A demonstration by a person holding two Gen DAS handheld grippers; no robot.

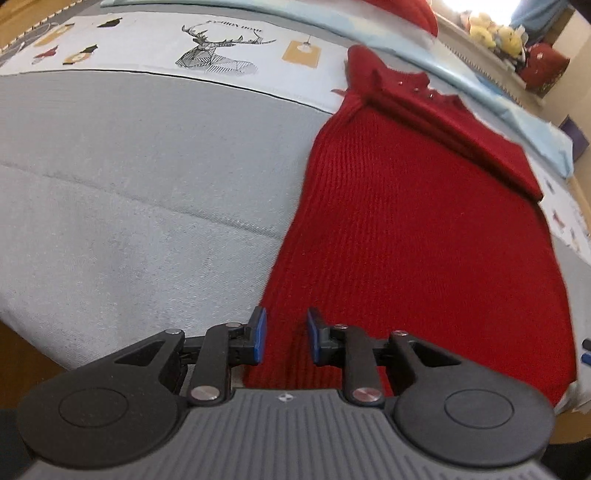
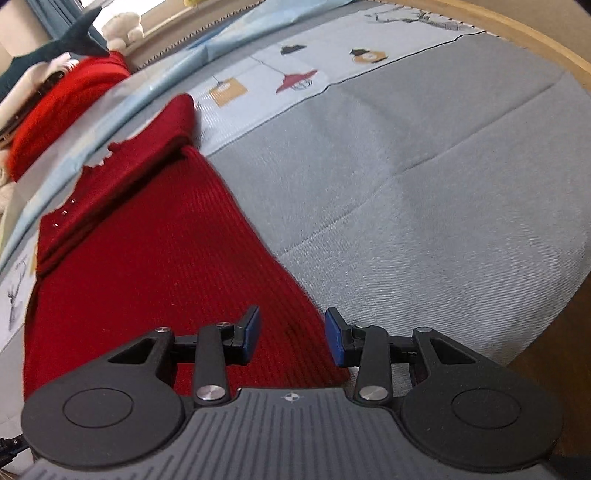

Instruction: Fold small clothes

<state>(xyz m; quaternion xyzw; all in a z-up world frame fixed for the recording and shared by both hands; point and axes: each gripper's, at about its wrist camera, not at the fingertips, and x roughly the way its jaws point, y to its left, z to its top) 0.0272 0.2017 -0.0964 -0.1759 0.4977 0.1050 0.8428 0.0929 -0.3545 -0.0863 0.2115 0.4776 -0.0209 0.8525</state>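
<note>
The fingers of the left gripper [image 1: 284,336] stand a little apart, blue pads facing each other, with nothing pinched between them. They hover over the near left corner of the red knit garment [image 1: 417,240]: the left pad sits at the garment's left edge, the right pad is over the red knit. Whether the tips touch the cloth cannot be told.

The fingers of the right gripper [image 2: 293,338] are spread wider, also gripping nothing. They straddle the garment's right edge near its hem: the left pad is over the red knit [image 2: 147,277], the right pad over the grey tablecloth [image 2: 424,206] just beside it.

There is one garment on the table. It lies flat, hem toward the grippers, with its sleeves folded across the upper part near the neckline, where a few small studs show. A second red cloth [image 2: 62,107] lies well apart at the far edge among soft toys [image 1: 495,31]; their number is unclear. The tablecloth has a printed border with one deer drawing [image 1: 214,48] in the left wrist view.

Both grippers point steeply down at the cloth, side by side at the two near corners.
</note>
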